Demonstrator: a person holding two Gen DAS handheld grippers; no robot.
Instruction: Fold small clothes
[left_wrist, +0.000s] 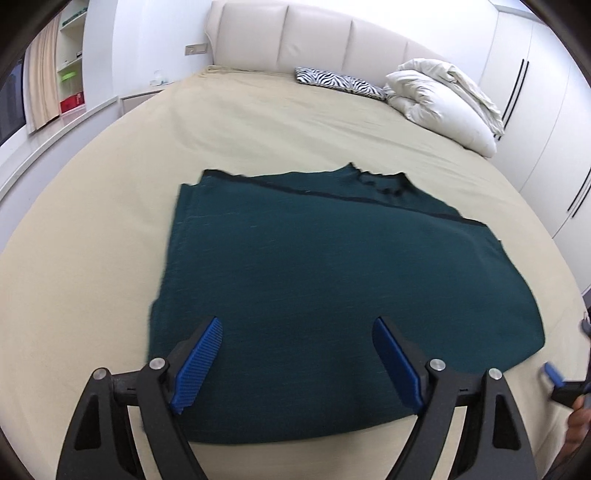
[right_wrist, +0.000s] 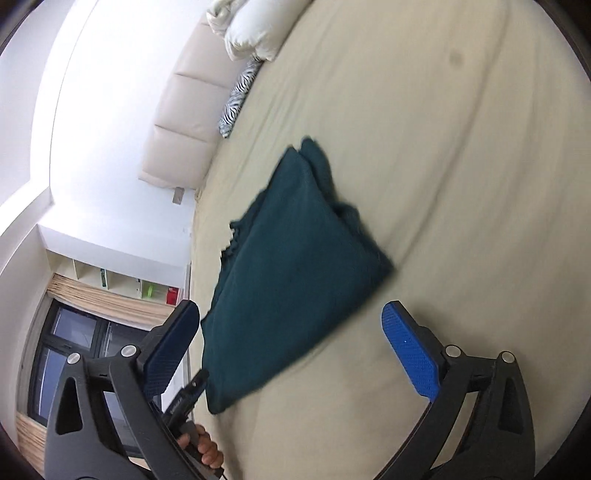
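A dark teal garment (left_wrist: 314, 280) lies flat and folded on the beige bed sheet (left_wrist: 258, 129). It also shows in the right wrist view (right_wrist: 291, 273). My left gripper (left_wrist: 297, 332) is open and empty, its blue pads just above the garment's near edge. My right gripper (right_wrist: 291, 321) is open and empty, rolled sideways, hovering over the garment's near right corner. One blue pad of the right gripper shows at the right edge of the left wrist view (left_wrist: 552, 373). The left gripper and the hand holding it show in the right wrist view (right_wrist: 188, 402).
A white duvet pile (left_wrist: 443, 99) and a zebra-print pillow (left_wrist: 340, 83) lie at the bed's far end by the padded headboard (left_wrist: 314, 37). White wardrobes (left_wrist: 546, 110) stand to the right. Shelves (left_wrist: 70, 70) and a window sill are to the left.
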